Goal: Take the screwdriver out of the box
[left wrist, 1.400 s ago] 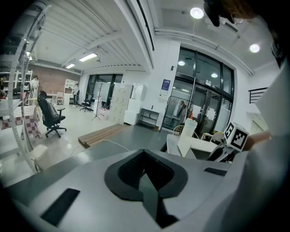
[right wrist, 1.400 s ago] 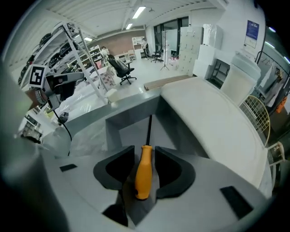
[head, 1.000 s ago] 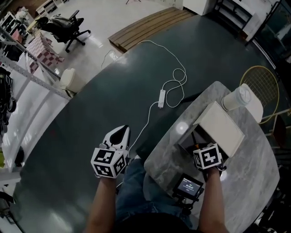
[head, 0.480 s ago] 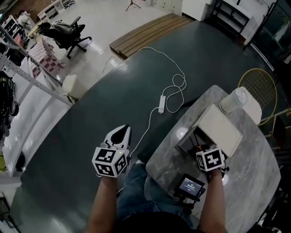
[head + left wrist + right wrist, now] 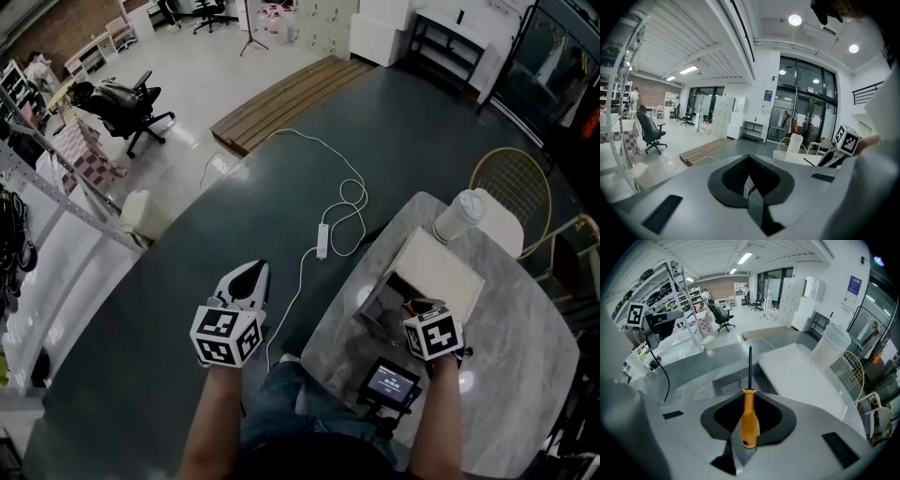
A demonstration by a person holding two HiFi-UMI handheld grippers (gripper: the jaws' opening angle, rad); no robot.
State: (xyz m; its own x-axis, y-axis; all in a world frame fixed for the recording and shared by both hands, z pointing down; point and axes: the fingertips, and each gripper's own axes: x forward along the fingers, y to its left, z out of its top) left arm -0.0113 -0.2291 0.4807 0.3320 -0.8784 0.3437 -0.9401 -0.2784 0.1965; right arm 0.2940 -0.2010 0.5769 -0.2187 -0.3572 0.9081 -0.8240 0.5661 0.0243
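The left gripper [image 5: 248, 281] hangs well left of the table [image 5: 525, 361], jaws together on nothing. The right gripper [image 5: 749, 440], far nearer, has just been closing and pinches the screwdriver [image 5: 750, 411] by its orange handle. The shaft runs straight ahead along the jaws, toward the open box [image 5: 373, 311] beneath.

On the table [image 5: 525, 375], the box [image 5: 377, 307] sits at ten o'clock, its lid [image 5: 441, 272] just beside it at two; cup [image 5: 457, 216] at twelve; small screen [image 5: 389, 382] at eight; right gripper [image 5: 419, 314] above the box, screwdriver [image 5: 750, 418] between its jaws; left gripper [image 5: 247, 278] off the table at nine; cable [image 5: 328, 225] on the floor at eleven.
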